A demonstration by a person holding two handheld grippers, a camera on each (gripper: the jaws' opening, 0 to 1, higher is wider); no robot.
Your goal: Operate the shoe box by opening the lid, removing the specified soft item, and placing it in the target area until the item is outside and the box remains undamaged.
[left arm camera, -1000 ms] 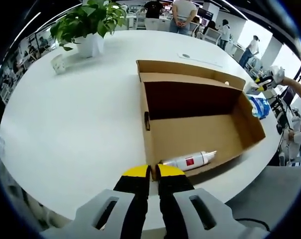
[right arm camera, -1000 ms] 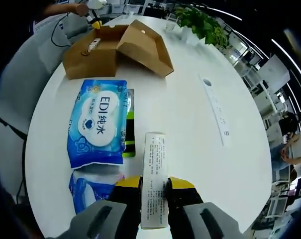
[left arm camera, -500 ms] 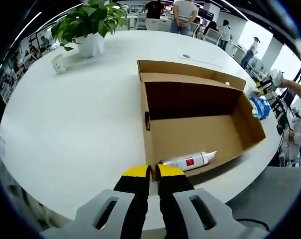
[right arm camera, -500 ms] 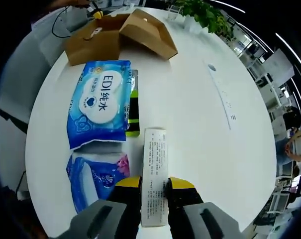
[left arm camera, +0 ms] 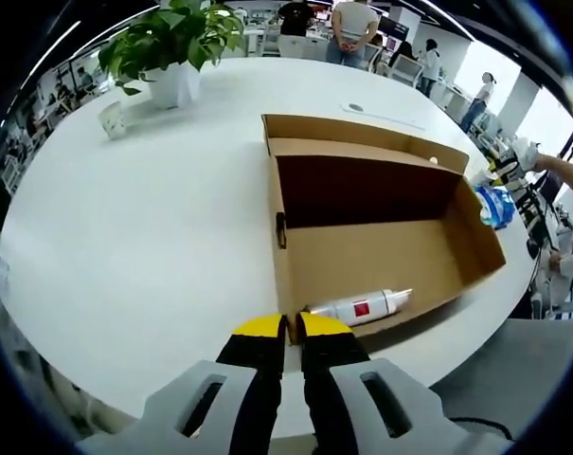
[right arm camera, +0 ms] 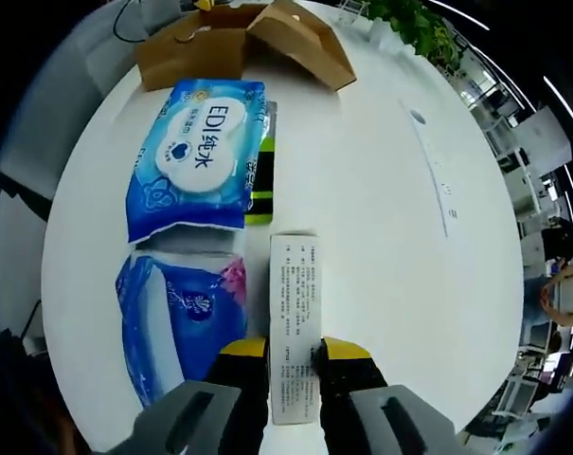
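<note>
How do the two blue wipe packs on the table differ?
The upper wipes pack is light blue with a white oval label and lies whole in view; the lower wipes pack is darker blue with pink, partly behind the right hand-held gripper. The upper one overlaps a green-black item. Both lie flat on the white table.

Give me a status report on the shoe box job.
Done: shoe box open, wipes pack and second blue pack out on the table. In hand: right gripper holds a white carton. Left: white tube remains in the box; left gripper shut at its edge.
</note>
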